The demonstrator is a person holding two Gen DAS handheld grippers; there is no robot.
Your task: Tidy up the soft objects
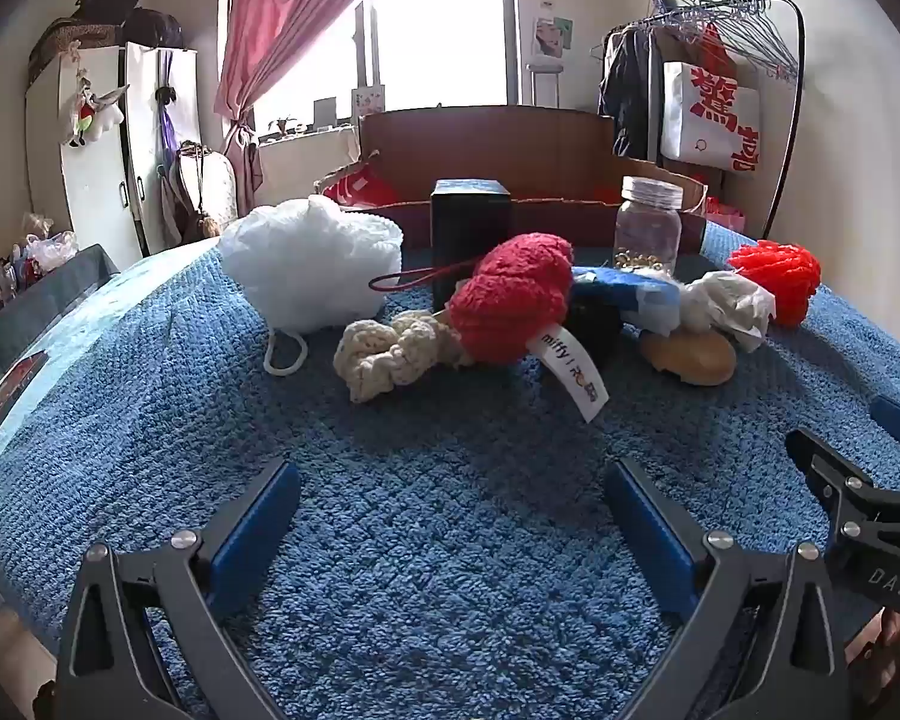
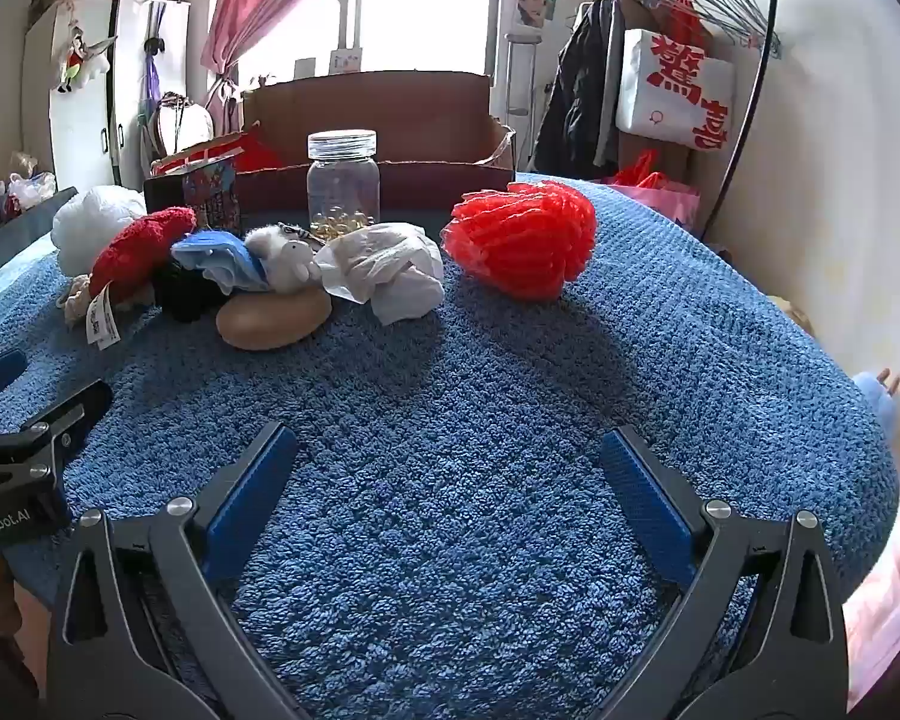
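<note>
Soft things lie in a row on the blue towel (image 1: pixel 450 510). A white mesh puff (image 1: pixel 309 261) is at the left, then a cream knitted scrunchie (image 1: pixel 390 354), a red knitted plush (image 1: pixel 510 300) with a white tag, a blue cloth (image 2: pixel 222 258), a small white plush (image 2: pixel 288 261), a crumpled white cloth (image 2: pixel 390 270) and a red mesh puff (image 2: pixel 522 240). My left gripper (image 1: pixel 450 474) is open and empty, well short of the row. My right gripper (image 2: pixel 450 438) is open and empty, in front of the red mesh puff.
A glass jar (image 2: pixel 342 186) with yellow capsules, a dark box (image 1: pixel 471 228) and a tan oval object (image 2: pixel 273 318) stand among the soft things. An open cardboard box (image 1: pixel 510 150) is behind them. A clothes rack (image 2: pixel 690 60) stands at the right.
</note>
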